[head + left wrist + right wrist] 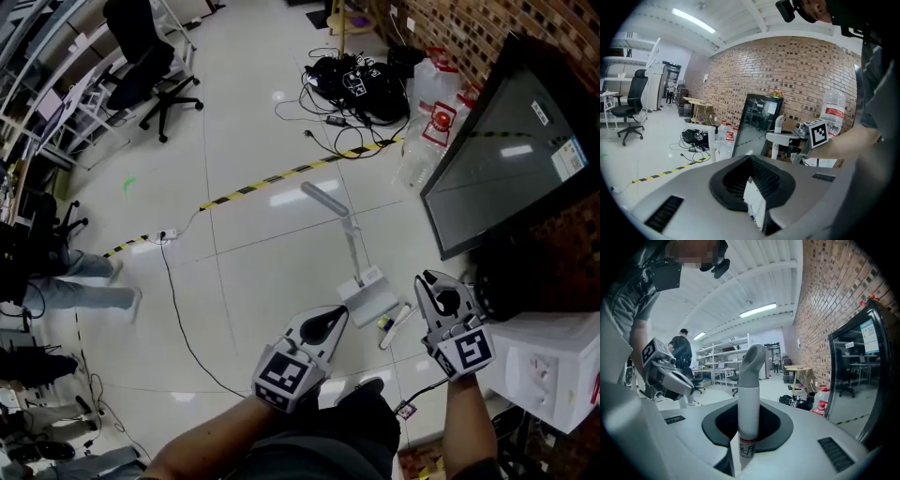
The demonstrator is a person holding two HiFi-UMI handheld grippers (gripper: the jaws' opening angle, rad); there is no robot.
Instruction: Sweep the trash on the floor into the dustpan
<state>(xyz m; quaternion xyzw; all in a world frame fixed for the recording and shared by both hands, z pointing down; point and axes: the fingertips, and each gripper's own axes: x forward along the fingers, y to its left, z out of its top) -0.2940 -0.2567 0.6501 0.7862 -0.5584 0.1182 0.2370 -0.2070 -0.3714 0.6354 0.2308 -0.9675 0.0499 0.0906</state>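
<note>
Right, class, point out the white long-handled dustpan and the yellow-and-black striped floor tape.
White long-handled dustpan (367, 300), head view, on its pan.
Yellow-and-black striped floor tape (281, 179), head view, mid-strip.

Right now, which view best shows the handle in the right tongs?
The right gripper view: the white handle, grey-tipped, stands clamped between the right gripper's tongs. The left gripper view shows it small and far, beside that gripper. The head view looks down on the gripper; the handle there is hard to make out.
</note>
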